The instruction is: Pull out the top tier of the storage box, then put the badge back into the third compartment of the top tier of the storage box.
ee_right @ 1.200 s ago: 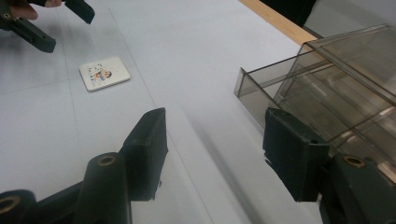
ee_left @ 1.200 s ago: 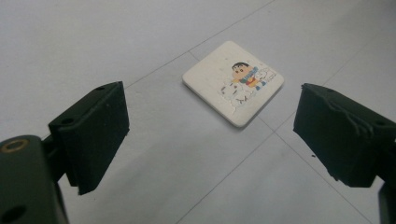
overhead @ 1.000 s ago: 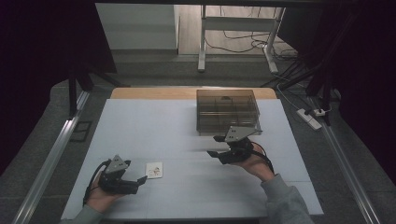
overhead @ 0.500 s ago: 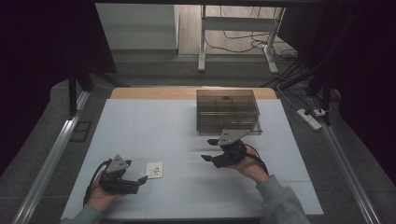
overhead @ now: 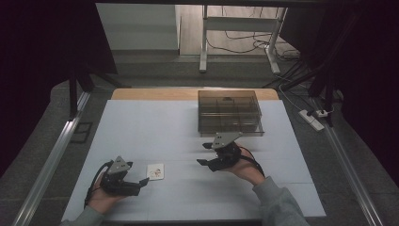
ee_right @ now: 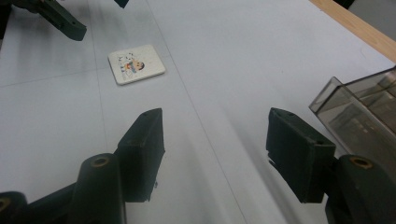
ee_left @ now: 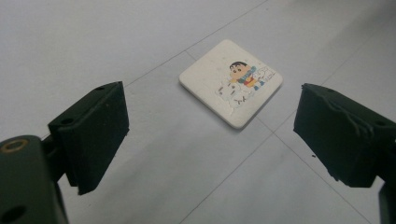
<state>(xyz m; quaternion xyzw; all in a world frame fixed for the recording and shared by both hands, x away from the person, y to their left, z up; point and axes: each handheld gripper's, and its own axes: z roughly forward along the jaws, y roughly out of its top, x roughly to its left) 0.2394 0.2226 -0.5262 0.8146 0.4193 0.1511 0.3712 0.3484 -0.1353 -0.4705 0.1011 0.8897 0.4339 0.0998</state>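
The right tongs (overhead: pixel 205 154) have moved leftward, away from the box (overhead: pixel 229 113).

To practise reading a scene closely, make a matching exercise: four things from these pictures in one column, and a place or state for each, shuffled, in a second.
Things:
1. small white square tile with a cartoon picture
2. clear smoky plastic box with compartments
3. left gripper
4. right gripper

Places or states:
A. jaws open, just short of the tile
B. lying flat on the white table
C. jaws open, in front of the box
D. at the table's far side

Pairs: 1-B, 2-D, 3-A, 4-C
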